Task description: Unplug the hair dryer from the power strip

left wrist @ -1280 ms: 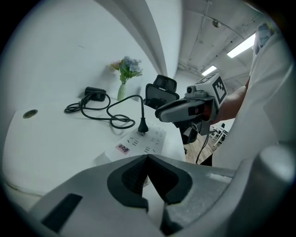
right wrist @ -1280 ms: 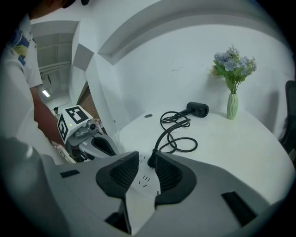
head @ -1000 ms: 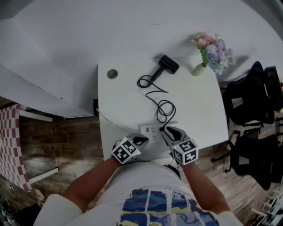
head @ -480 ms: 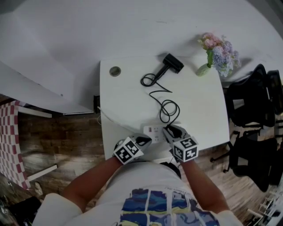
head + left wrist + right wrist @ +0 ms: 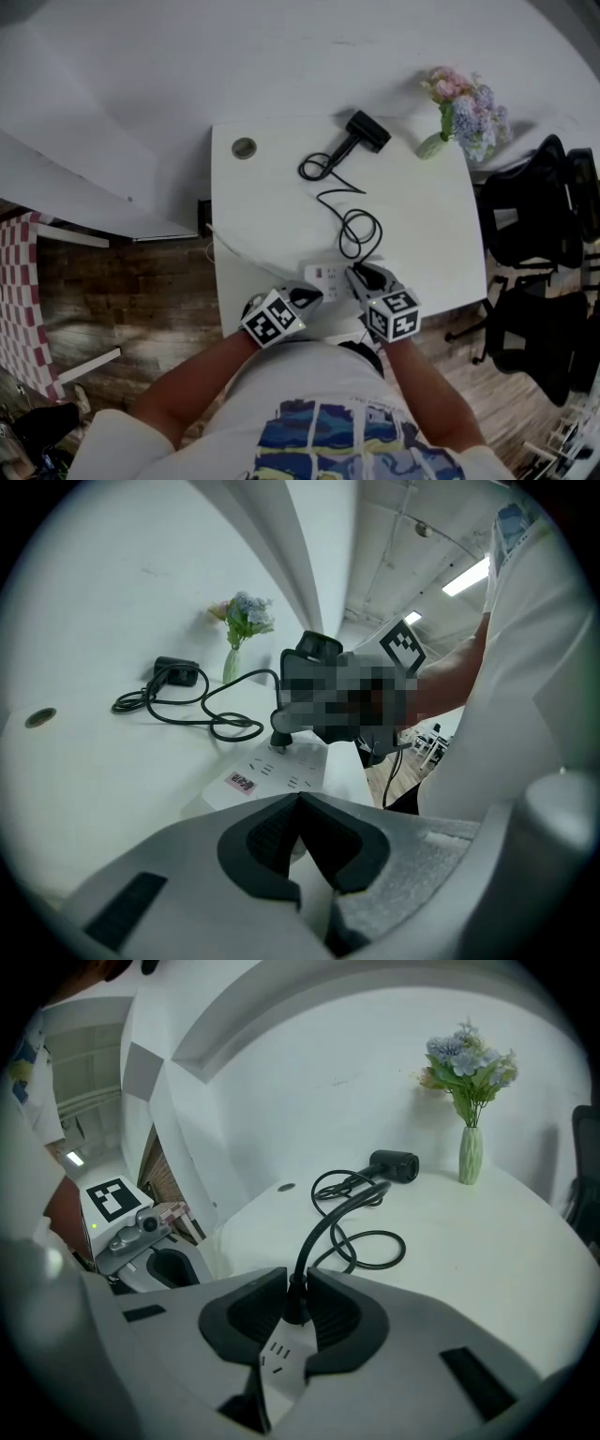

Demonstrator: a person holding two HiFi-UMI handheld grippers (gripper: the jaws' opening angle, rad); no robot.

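Note:
The black hair dryer point(image 5: 366, 131) lies at the far side of the white table point(image 5: 431, 216). Its looped cord point(image 5: 356, 230) runs to a black plug point(image 5: 296, 1302) seated in the white power strip point(image 5: 325, 276) near the front edge. My right gripper point(image 5: 297, 1290) stands over the strip's right end, its jaws closing with the plug between them and both pads against its sides. My left gripper point(image 5: 300, 803) is shut with nothing between its fingers, its tips at the near left end of the strip point(image 5: 272, 772).
A small vase of flowers point(image 5: 459, 112) stands at the table's far right corner. A round cable grommet point(image 5: 244, 147) sits at the far left. Black chairs point(image 5: 539, 234) stand to the right of the table. The person's body is close against the front edge.
The right gripper's jaws have narrowed around the plug. Both hands stay about where they were, and the cord and hair dryer have not moved.

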